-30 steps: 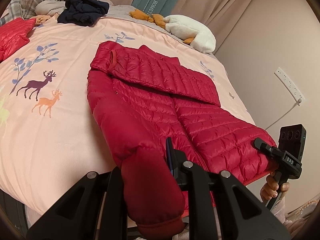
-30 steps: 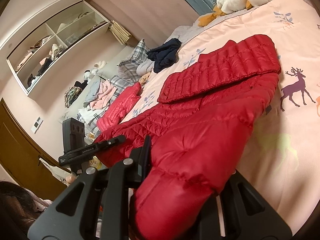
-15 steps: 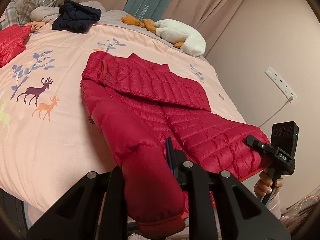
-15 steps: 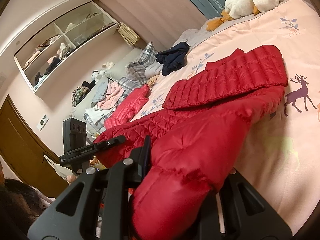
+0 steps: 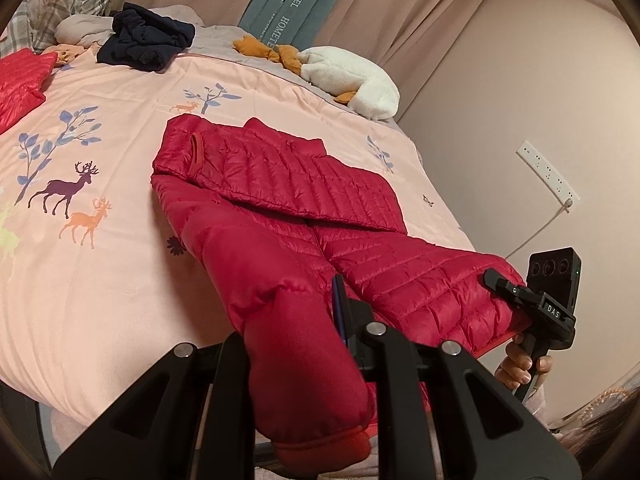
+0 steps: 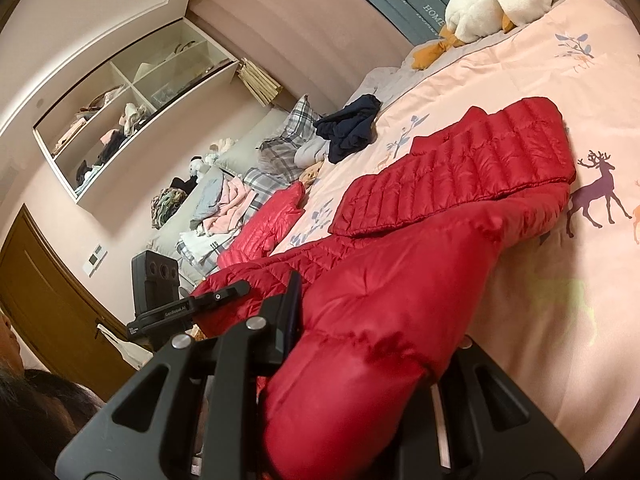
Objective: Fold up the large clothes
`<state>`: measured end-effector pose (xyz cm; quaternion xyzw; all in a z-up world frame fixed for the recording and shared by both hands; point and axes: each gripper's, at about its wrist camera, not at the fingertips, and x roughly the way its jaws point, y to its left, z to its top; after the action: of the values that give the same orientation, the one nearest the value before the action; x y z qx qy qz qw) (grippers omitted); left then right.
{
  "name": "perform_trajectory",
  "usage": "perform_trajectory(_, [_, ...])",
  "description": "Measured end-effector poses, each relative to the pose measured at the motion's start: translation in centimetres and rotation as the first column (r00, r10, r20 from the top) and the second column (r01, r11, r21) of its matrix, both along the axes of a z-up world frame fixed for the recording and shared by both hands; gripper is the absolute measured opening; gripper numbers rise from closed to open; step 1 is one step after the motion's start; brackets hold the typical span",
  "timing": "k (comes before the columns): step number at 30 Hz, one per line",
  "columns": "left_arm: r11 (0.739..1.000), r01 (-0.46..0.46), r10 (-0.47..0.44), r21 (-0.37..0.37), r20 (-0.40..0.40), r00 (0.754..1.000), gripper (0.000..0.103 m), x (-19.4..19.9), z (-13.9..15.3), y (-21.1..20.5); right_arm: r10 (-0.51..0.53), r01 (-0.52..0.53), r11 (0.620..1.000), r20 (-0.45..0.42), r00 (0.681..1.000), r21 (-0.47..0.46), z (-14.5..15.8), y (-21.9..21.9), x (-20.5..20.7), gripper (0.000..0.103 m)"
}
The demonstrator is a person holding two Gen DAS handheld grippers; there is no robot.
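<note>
A red down jacket (image 5: 288,184) lies spread on the pink bedspread (image 5: 100,280), one sleeve folded across its chest. Its near end comes up off the bed's edge into both grippers. My left gripper (image 5: 298,320) is shut on a puffy sleeve end, which hides one finger. My right gripper (image 6: 360,320) is shut on the jacket's (image 6: 460,184) near corner, the fabric bulging over its jaws. Each wrist view also shows the other gripper from the side: the right gripper (image 5: 498,282), a hand on its handle, at the hem, and the left gripper (image 6: 240,286) beside the red fabric.
A white plush duck (image 5: 352,80), a navy garment (image 5: 148,40) and plaid pillows (image 5: 76,4) lie at the head of the bed. A second red jacket (image 5: 20,84) sits far left. A wall with a socket strip (image 5: 548,176) runs along the right. Shelves (image 6: 132,120) and a brown door (image 6: 52,296) stand beyond.
Both wrist views have tilted up a little, so the jacket and bed sit lower in frame. Both grips on the jacket are unchanged.
</note>
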<state>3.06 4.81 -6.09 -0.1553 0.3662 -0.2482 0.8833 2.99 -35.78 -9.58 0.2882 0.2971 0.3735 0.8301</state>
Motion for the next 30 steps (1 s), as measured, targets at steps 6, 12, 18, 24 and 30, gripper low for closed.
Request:
perform_trajectory(6, [1.000,0.000,0.000,-0.004,-0.010,1.000,0.016,0.1,-0.2,0.2,-0.013,0.014,1.000,-0.013,1.000,0.015,-0.1,-0.1,0.0,0.022])
perform_trajectory(12, [1.000,-0.005,0.005,-0.014,-0.016,1.000,0.016,0.2,-0.1,0.5,-0.020,0.020,1.000,-0.013,1.000,0.020,0.0,-0.1,-0.1,0.023])
perform_trajectory(18, [1.000,-0.008,0.008,-0.022,-0.019,1.000,0.016,0.4,0.1,0.7,-0.034,0.035,0.999,-0.027,0.999,0.041,-0.1,-0.4,0.0,0.023])
perform_trajectory(24, [0.999,-0.020,0.019,-0.035,-0.027,0.999,0.016,0.9,0.0,0.9,-0.050,0.052,0.997,-0.033,0.998,0.050,-0.2,-0.5,-0.2,0.023])
perform_trajectory(30, [0.999,-0.020,0.019,-0.039,-0.023,1.000,0.016,1.0,0.2,1.1,-0.058,0.060,0.996,-0.027,0.998,0.061,0.0,-0.5,-0.2,0.023])
